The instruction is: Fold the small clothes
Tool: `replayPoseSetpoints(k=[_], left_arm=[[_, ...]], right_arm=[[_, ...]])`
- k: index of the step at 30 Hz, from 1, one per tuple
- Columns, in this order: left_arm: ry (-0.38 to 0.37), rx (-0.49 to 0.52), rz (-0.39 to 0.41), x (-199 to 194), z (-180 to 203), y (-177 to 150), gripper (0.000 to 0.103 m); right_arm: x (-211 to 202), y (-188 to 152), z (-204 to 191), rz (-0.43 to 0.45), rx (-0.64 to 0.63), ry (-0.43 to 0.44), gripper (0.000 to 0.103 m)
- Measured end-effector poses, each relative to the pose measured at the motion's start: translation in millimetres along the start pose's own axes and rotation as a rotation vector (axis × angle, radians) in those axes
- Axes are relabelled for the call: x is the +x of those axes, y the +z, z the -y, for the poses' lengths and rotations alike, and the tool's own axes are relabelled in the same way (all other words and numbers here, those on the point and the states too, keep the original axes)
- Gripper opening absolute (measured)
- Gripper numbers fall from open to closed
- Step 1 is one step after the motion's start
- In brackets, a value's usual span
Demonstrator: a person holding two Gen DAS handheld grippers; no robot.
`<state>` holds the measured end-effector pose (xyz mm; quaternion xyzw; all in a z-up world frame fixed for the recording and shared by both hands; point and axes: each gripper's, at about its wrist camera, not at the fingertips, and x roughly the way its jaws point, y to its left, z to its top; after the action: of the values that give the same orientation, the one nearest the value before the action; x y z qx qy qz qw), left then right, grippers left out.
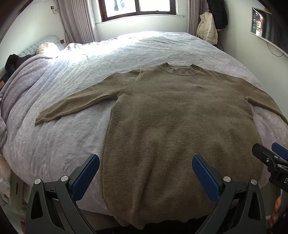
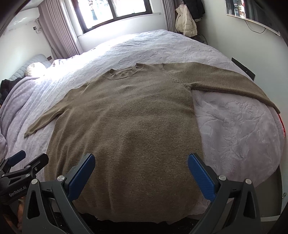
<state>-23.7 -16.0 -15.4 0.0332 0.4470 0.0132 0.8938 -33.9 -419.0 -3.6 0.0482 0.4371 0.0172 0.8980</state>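
A brown knit sweater (image 1: 176,126) lies flat and face up on the bed, collar toward the window, both sleeves spread out to the sides, hem hanging at the near edge. It also shows in the right wrist view (image 2: 129,126). My left gripper (image 1: 145,171) is open and empty, hovering above the hem near the sweater's left side. My right gripper (image 2: 141,169) is open and empty above the hem's right part. The right gripper also shows at the right edge of the left wrist view (image 1: 270,158), and the left gripper at the left edge of the right wrist view (image 2: 23,162).
The bed has a pale lilac quilt (image 1: 63,140). A pillow (image 1: 47,49) and dark clothes (image 1: 14,61) lie at the head on the left. Jackets (image 1: 208,28) hang in the far right corner. A window (image 1: 138,7) is behind the bed.
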Motion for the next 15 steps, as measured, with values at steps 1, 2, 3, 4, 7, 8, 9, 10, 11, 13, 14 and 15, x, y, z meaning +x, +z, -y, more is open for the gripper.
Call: replayPoseSetpoints(k=[1,2,3,4,7,8,9,10,11,13,14,15], left_arm=[[0.001,0.002,-0.004,0.9,1.1,-0.1,0.103],[0.001,0.005,-0.005,1.5,1.8,-0.3,0.103],[0.002,0.007,-0.007,2.1,2.6,-0.5,0.103],[0.005,0.010,-0.008,2.6,3.6,-0.5,0.103],[0.022,0.024,-0.012,4.0,6.5,-0.4,0.103],[0.027,0.028,-0.012,4.1,6.9,-0.8,0.103],[0.033,0.033,-0.013,4.5,8.0,-0.8,0.103],[0.038,0.035,-0.014,4.6,8.4,-1.0,0.103],[0.042,0.035,-0.015,4.8,8.7,-1.0,0.103],[0.043,0.030,-0.019,5.3,8.0,-1.4,0.103],[0.043,0.028,-0.020,5.7,8.2,-1.9,0.103],[0.044,0.028,-0.023,6.2,8.5,-2.1,0.103]], right_arm=[[0.7,-0.5,0.1,-0.002,-0.001,-0.001,0.103],[1.5,-0.7,0.7,-0.004,-0.002,-0.001,0.103],[2.1,-0.9,1.1,-0.006,-0.001,-0.002,0.103],[2.7,-1.1,1.6,-0.008,0.000,-0.001,0.103],[4.8,-1.2,2.7,-0.014,0.001,-0.001,0.103],[5.2,-1.7,2.7,-0.016,0.002,-0.003,0.103],[5.6,-2.2,3.2,-0.017,0.001,-0.006,0.103],[6.1,-2.8,3.9,-0.018,-0.001,-0.010,0.103],[6.5,-3.5,4.5,-0.019,-0.004,-0.019,0.103],[7.7,-4.5,5.6,-0.023,-0.008,-0.035,0.103],[8.6,-5.0,6.7,-0.024,-0.011,-0.039,0.103],[9.5,-5.3,7.7,-0.027,-0.012,-0.042,0.103]])
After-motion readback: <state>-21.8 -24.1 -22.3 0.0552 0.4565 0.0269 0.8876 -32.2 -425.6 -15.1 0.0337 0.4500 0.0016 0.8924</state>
